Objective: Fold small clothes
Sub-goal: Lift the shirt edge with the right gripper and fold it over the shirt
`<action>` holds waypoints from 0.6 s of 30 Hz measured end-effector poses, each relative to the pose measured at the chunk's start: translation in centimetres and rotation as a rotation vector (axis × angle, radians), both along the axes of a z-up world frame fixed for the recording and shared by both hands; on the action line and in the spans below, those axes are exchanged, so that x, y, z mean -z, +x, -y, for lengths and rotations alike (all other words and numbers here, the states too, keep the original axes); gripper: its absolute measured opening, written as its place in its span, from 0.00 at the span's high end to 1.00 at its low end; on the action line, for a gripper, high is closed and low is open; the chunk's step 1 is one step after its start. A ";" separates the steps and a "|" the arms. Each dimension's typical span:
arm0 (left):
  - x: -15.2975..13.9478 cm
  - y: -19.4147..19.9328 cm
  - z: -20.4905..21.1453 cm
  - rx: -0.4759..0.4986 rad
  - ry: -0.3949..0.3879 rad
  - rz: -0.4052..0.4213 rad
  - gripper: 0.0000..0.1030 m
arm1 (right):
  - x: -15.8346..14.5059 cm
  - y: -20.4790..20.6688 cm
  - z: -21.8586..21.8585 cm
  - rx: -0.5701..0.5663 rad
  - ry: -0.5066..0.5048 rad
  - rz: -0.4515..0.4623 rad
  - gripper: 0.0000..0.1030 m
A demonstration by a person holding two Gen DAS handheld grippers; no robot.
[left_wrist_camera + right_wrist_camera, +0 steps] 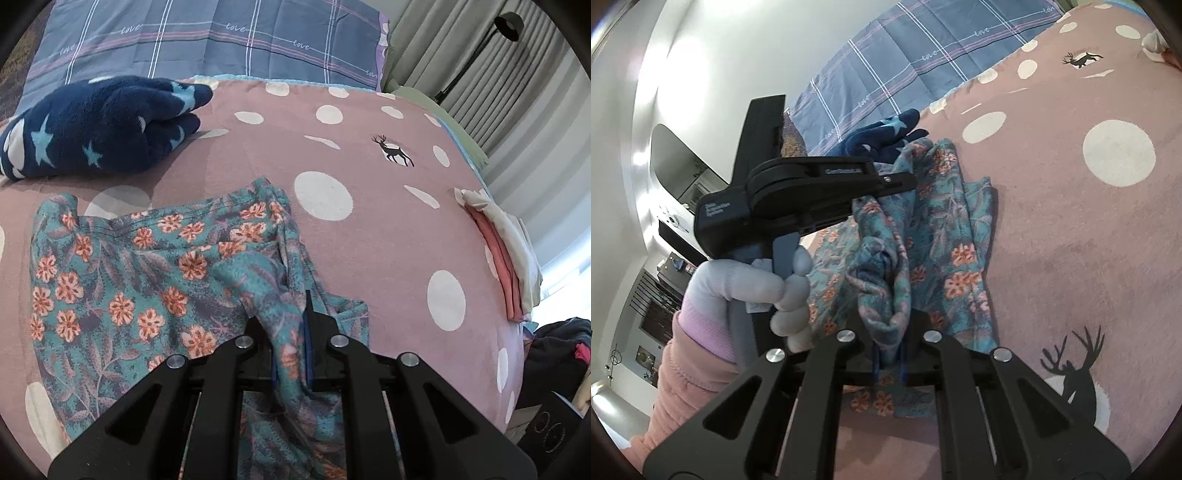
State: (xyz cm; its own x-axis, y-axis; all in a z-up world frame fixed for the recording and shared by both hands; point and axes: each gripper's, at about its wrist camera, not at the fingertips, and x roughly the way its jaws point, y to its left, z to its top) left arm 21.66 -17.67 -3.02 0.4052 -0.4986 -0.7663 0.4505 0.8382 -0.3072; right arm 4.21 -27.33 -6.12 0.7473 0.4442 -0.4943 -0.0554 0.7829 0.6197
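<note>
Now both claws, left claw [291, 354] and right claw [888, 354], each clamped on floral garment [147, 280].

Both grippers matte black plastic w/ silver round screws, blue pads on fingers [308, 332]. Left gripper [827, 184] carries small white lettering. Left hand [764, 284]: grey glove, lilac cuff, pink fleece sleeve at 8 o'clock.

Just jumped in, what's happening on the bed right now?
A person with a handheld gripper in each hand is working on the floral garment on the pink dotted bedspread. The left gripper and the right gripper are each shut on a bunched fold of it. A navy star-print garment lies nearby, and folded clothes are stacked at the bed's edge.
</note>
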 end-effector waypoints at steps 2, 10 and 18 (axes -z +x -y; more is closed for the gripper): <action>0.1 -0.4 0.8 0.016 0.024 0.011 0.91 | -0.2 -0.5 0.0 0.000 -0.001 0.006 0.94; 1.4 -0.9 4.2 0.046 0.136 0.077 0.83 | 1.6 -0.9 1.9 0.032 0.054 -0.047 0.94; -2.4 -3.8 2.1 0.089 0.087 0.112 0.59 | 2.0 -0.9 1.9 0.020 0.082 -0.054 0.94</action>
State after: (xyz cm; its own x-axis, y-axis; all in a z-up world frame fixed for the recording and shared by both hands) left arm 17.84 -19.78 -0.57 0.4480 -0.4696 -0.7608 0.5513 0.8150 -0.1784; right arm 3.33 -29.28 -8.12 0.7293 0.4700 -0.4971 -0.0048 0.7302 0.6832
